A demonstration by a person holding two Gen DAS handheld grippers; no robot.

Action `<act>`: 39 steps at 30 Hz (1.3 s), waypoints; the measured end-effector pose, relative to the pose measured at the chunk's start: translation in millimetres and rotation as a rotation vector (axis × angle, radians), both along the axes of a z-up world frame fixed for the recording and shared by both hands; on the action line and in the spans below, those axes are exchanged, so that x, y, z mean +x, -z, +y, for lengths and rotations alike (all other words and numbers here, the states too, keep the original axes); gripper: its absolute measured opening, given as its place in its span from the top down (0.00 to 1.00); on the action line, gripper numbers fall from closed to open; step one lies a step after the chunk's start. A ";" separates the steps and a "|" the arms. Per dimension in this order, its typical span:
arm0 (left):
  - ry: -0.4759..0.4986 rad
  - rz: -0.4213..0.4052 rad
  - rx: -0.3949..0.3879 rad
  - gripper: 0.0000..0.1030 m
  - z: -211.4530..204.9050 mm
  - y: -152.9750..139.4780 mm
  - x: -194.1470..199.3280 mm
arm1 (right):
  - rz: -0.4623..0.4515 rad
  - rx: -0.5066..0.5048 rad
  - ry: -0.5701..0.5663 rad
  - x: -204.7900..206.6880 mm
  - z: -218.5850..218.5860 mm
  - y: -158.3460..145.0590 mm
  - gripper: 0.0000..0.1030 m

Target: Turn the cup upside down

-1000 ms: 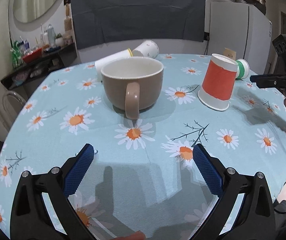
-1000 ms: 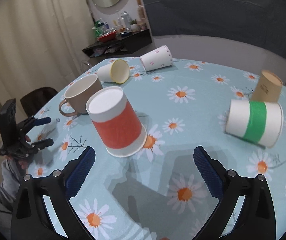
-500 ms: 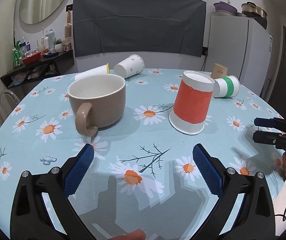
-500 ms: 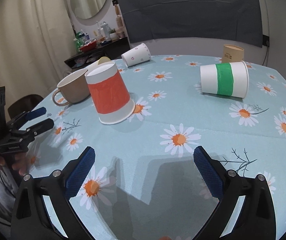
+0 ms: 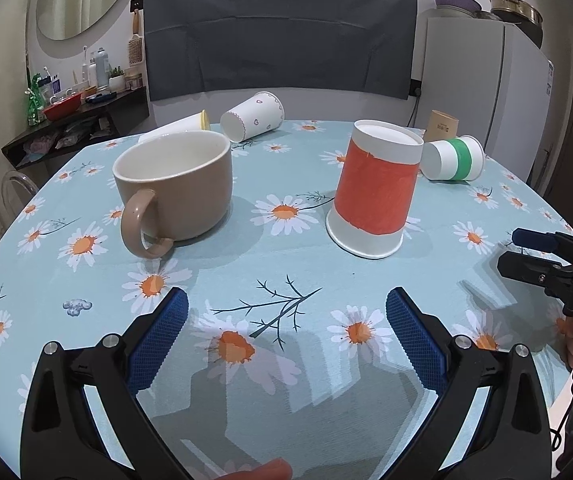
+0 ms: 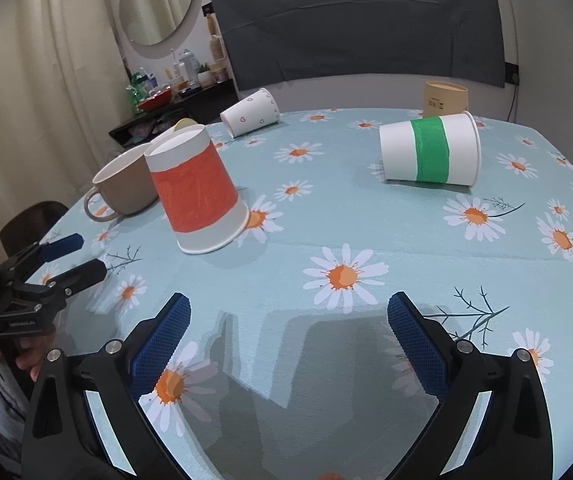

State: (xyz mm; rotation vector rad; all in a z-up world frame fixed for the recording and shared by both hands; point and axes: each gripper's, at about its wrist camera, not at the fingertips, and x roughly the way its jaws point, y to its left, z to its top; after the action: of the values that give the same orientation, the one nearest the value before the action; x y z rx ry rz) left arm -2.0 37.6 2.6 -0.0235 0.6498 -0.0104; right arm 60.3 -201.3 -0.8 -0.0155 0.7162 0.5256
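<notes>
Left wrist: red-banded paper cup (image 5: pixel 374 192) stands rim-down; both jaws spread, empty.

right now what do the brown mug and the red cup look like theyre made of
The brown mug: probably glazed ceramic, judging by its thick rounded rim, solid loop handle and soft sheen, with a cream interior.
The red cup: apparently paper, with a thin wall, a rolled lip at the mouth resting on the table, a matte surface and slightly uneven red colouring between white bands.
</notes>
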 end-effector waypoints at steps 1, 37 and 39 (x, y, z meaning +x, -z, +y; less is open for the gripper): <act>-0.001 -0.001 0.004 0.06 -0.4 0.3 -0.4 | -0.005 -0.005 0.000 -0.9 1.0 0.0 0.08; 0.035 -0.009 -0.018 0.06 -1.8 1.0 -1.3 | -0.070 -0.040 0.030 -12.0 3.9 -3.0 0.08; 0.036 -0.010 -0.012 0.06 -3.1 1.0 -1.5 | -0.068 -0.038 0.029 -11.9 3.5 -3.0 0.08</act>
State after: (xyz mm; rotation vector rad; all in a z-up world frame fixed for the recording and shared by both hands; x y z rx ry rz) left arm -3.5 34.5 1.6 -0.0231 0.6402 -0.0487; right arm 48.4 -197.9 2.2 -0.0576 0.6589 0.4815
